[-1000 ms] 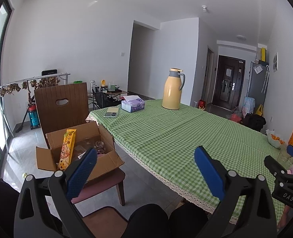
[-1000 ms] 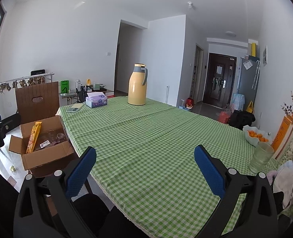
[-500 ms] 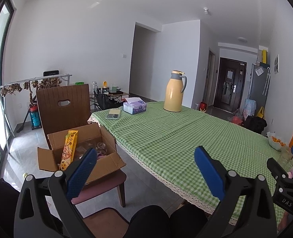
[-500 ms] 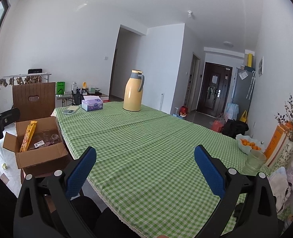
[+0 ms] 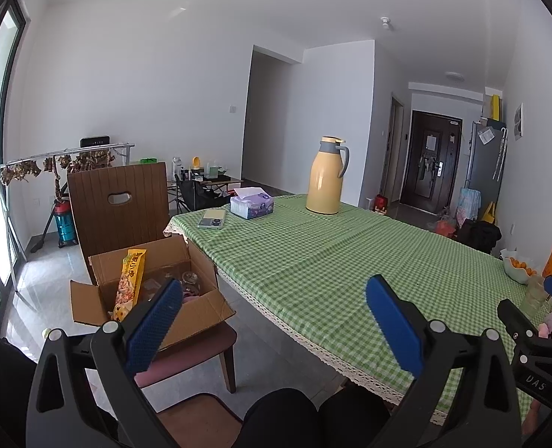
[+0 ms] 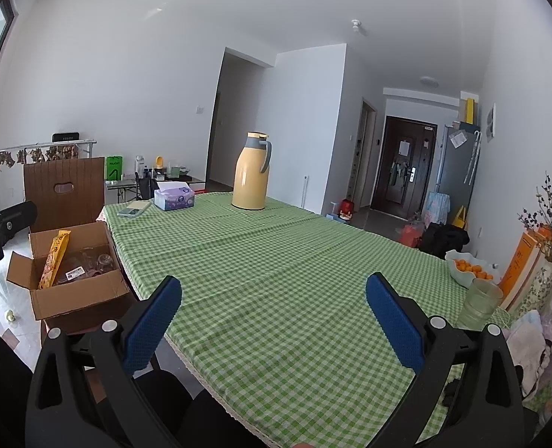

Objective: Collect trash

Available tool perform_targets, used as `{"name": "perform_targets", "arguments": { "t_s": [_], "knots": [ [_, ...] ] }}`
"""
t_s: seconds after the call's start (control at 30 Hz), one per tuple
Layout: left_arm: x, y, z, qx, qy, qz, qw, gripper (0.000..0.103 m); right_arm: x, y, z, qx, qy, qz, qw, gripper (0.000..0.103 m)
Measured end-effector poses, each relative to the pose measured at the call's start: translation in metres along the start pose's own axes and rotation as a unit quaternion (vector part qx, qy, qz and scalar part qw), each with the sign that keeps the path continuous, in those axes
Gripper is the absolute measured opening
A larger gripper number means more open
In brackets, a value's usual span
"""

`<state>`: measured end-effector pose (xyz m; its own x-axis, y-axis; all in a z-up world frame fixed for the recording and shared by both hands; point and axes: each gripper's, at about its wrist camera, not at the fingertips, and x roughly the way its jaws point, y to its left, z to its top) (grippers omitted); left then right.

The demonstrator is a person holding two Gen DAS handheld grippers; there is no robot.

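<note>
While both tools hang in the air with nothing in them, the person sits at the near edge of the bench (image 6: pixel 294 280). The left tool (image 5: pixel 274 321) has its blue pads spread wide apart, and so does the right tool (image 6: pixel 274 321). Neither one holds or touches anything.

Since a second ago the views have tipped up and back a little. The yellow jug (image 6: pixel 251 171) and the tissue box (image 6: pixel 174 199) look a bit farther off now. The tools have pulled away from the green checked cloth and have not gone toward anything. I think that means the person has stopped picking things up.

The trash is in the open cardboard box (image 5: pixel 149 291), which sits on a chair (image 5: pixel 190 351) just beside the bench, on the left. A long yellow snack bag (image 5: pixel 130 283) stands up in it, leaning on the back wall. Some clear wrappers or bottles lie at the bottom, but they are too blurry to name.

The green cloth in front shows no scraps that I can see. A flat gray device (image 5: pixel 212 219) lies near the far corner, a bowl of oranges (image 6: pixel 468 267) and a green glass (image 6: pixel 481 300) stand at the right side. Those do not look like trash. My guess is the job is almost done, or all done.
</note>
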<state>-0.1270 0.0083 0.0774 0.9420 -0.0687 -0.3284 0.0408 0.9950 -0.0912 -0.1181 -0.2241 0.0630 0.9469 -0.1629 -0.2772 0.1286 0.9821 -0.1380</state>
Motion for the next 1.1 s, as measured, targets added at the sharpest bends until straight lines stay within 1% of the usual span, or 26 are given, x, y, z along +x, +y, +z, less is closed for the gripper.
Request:
{"name": "perform_targets", "arguments": {
  "t_s": [0.23, 0.43, 1.1],
  "knots": [
    [0.0002, 0.0003, -0.0005, 0.0, 0.001, 0.0, 1.0, 0.096, -0.0011, 0.0003, -0.001, -0.001, 0.0, 0.001, 1.0, 0.095],
    [0.0001, -0.0015, -0.0023, 0.002, -0.002, 0.002, 1.0, 0.096, -0.0007, -0.0043, -0.001, 0.004, 0.001, 0.013, 1.0, 0.095],
    [0.0006, -0.0054, -0.0044, 0.004, -0.008, 0.009, 0.9999, 0.096, 0.0019, -0.0064, -0.0027, 0.012, -0.002, 0.016, 1.0, 0.095]
  ]
}}
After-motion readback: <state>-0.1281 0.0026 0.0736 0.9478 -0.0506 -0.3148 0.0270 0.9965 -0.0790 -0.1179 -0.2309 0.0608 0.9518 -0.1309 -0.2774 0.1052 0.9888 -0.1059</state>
